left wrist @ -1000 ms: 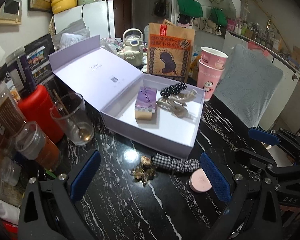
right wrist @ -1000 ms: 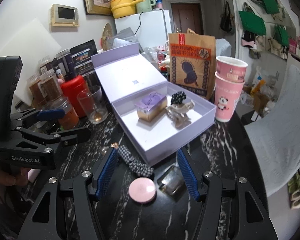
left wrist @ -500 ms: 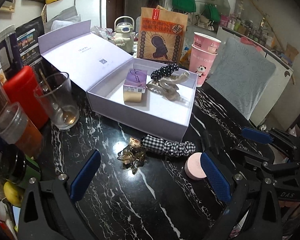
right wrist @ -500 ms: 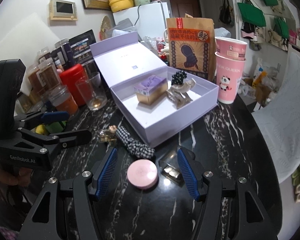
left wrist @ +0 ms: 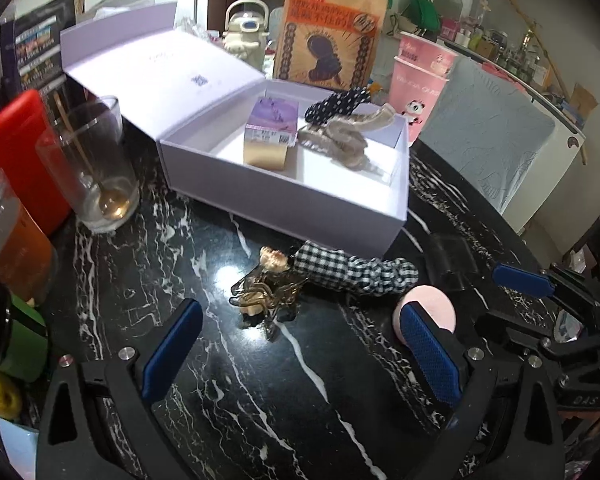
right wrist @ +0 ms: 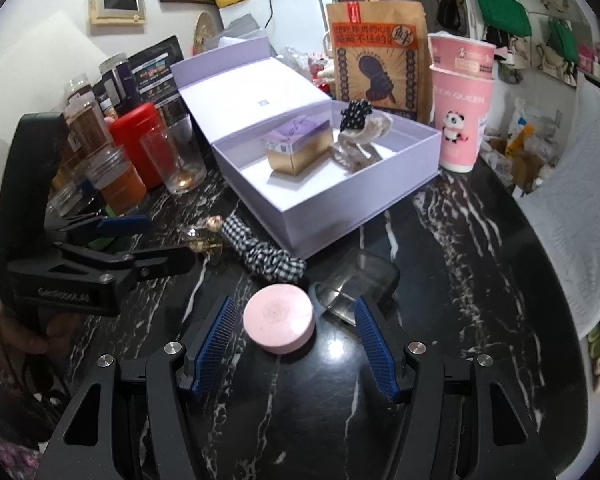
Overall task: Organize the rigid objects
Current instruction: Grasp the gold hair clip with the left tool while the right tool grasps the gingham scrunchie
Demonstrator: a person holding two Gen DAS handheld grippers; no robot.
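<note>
An open lilac box (left wrist: 284, 204) (right wrist: 340, 216) on the black marble table holds a purple-and-gold carton (left wrist: 272, 132) (right wrist: 300, 148), a beige hair claw (left wrist: 340, 140) and a dotted scrunchie (right wrist: 356, 114). In front of it lie an amber hair clip (left wrist: 264, 292) (right wrist: 206, 240), a checked scrunchie (left wrist: 352, 272) (right wrist: 264, 254), a round pink compact (right wrist: 279, 318) (left wrist: 436, 308) and a clear dark case (right wrist: 358, 284). My left gripper (left wrist: 296, 338) is open, just short of the amber clip. My right gripper (right wrist: 294, 318) is open, its fingers either side of the pink compact without touching it.
A glass with a spoon (left wrist: 94, 168), a red canister (left wrist: 8, 152) and jars (right wrist: 116, 176) crowd the left side. Pink paper cups (right wrist: 462, 112) and a brown paper bag (right wrist: 378, 52) stand behind the box. A hand (right wrist: 24, 332) holds the left gripper's handle.
Both grippers have sunk toward the table and come closer to the loose items. The amber clip now lies nearer the left fingers, the pink compact between the right ones. Neither gripper's opening changed.
</note>
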